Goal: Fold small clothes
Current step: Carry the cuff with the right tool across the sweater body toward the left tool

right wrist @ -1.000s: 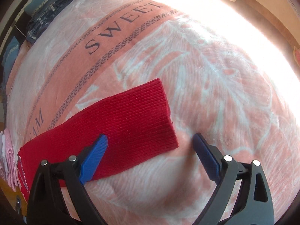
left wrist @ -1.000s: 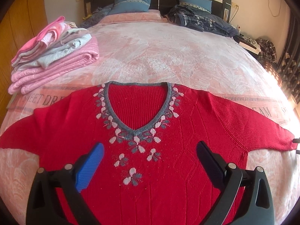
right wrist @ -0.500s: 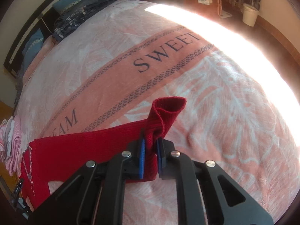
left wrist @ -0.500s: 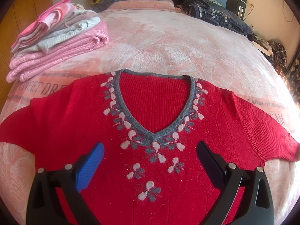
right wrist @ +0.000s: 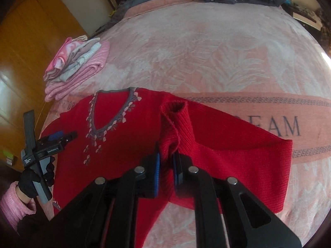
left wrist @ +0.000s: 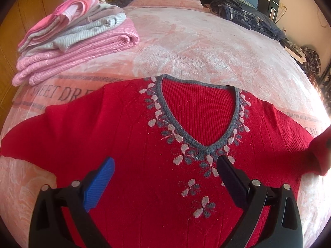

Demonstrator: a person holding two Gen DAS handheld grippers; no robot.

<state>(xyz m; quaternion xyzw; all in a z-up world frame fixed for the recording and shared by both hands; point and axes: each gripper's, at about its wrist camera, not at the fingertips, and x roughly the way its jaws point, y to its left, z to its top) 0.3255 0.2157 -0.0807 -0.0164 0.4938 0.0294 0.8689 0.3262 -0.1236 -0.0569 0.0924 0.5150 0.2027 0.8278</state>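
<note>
The red V-neck sweater [left wrist: 128, 144] lies face up and spread flat across the pink bedspread [left wrist: 206, 47], its right sleeve cuff [right wrist: 175, 111] lifted and doubled back toward the chest, pinched between the closed jaws of the right gripper [right wrist: 166, 165]. The left gripper [left wrist: 165, 177] hovers over the lower chest with its jaws wide apart, gripping nothing. The cuff is held only by a thin bunch of knit, so a quick pull could slip it free or drag the body askew, spoiling the fold near the stack of folded clothes [left wrist: 76, 39].
</note>
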